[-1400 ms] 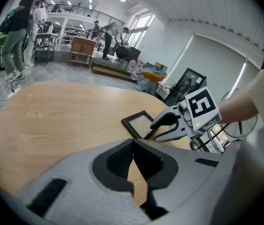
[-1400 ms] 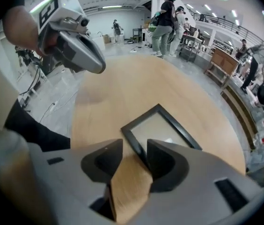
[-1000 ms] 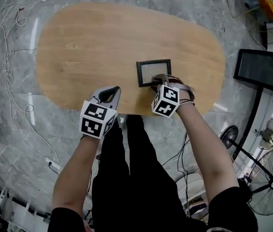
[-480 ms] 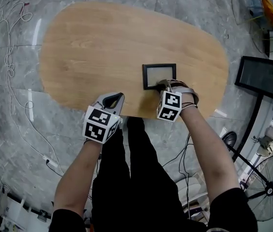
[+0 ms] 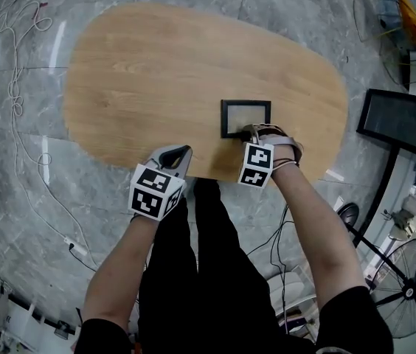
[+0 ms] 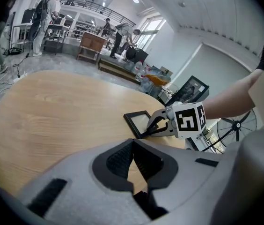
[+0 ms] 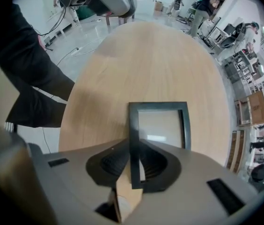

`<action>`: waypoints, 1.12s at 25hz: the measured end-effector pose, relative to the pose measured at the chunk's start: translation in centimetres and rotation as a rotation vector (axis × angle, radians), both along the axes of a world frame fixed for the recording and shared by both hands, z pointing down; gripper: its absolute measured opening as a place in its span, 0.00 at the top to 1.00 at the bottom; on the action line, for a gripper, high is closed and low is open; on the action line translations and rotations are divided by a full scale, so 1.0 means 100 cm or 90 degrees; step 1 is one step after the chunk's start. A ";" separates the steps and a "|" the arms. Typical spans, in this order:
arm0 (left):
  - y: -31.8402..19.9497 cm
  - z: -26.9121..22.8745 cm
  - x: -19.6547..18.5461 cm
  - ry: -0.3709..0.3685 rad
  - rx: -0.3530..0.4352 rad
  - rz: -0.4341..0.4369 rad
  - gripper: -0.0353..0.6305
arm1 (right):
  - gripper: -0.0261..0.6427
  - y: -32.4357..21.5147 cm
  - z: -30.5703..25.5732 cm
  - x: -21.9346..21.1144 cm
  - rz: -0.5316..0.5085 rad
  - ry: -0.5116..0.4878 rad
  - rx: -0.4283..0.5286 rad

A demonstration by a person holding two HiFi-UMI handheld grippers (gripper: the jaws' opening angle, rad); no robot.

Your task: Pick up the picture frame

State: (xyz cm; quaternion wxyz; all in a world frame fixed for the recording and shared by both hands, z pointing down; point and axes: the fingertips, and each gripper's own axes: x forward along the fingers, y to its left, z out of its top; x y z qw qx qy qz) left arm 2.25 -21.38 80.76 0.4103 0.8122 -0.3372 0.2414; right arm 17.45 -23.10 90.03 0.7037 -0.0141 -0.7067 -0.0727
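Observation:
A small black picture frame (image 5: 245, 116) with a pale glass pane lies flat on the oval wooden table (image 5: 156, 65), near its front edge. My right gripper (image 5: 237, 133) points straight down at the frame's near left corner. Its jaws have just been closing, and in the right gripper view (image 7: 134, 161) the pads press on the frame's left bar (image 7: 133, 125). The left gripper view shows the frame (image 6: 139, 121) with the right gripper (image 6: 153, 128) on it. My left gripper (image 5: 177, 152) hovers at the table's front edge, shut and holding nothing (image 6: 133, 146).
A black flat screen (image 5: 403, 124) stands on the floor to the right of the table, with a floor fan (image 5: 414, 275) nearer me. White cables (image 5: 9, 87) trail over the grey floor on the left. People and workbenches fill the background (image 6: 118, 32).
The right gripper's jaws have come together on the frame's edge, and its marker cube has rolled. The frame now sits squarer to the table's edge. The left gripper has hardly moved.

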 end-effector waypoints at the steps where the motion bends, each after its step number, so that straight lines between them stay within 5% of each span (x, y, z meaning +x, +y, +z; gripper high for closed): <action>1: -0.001 -0.002 0.001 0.002 0.001 0.002 0.94 | 0.85 0.000 -0.001 0.001 0.002 -0.002 0.002; 10: -0.005 -0.039 -0.013 0.028 0.019 0.014 0.93 | 0.86 0.003 -0.055 -0.032 -0.003 -0.040 0.025; 22: -0.018 -0.168 -0.032 0.070 0.066 0.038 0.93 | 0.86 0.004 -0.205 -0.073 -0.002 -0.116 0.103; 28: -0.017 -0.235 -0.040 0.121 0.096 0.055 0.73 | 0.86 0.010 -0.285 -0.103 0.000 -0.148 0.159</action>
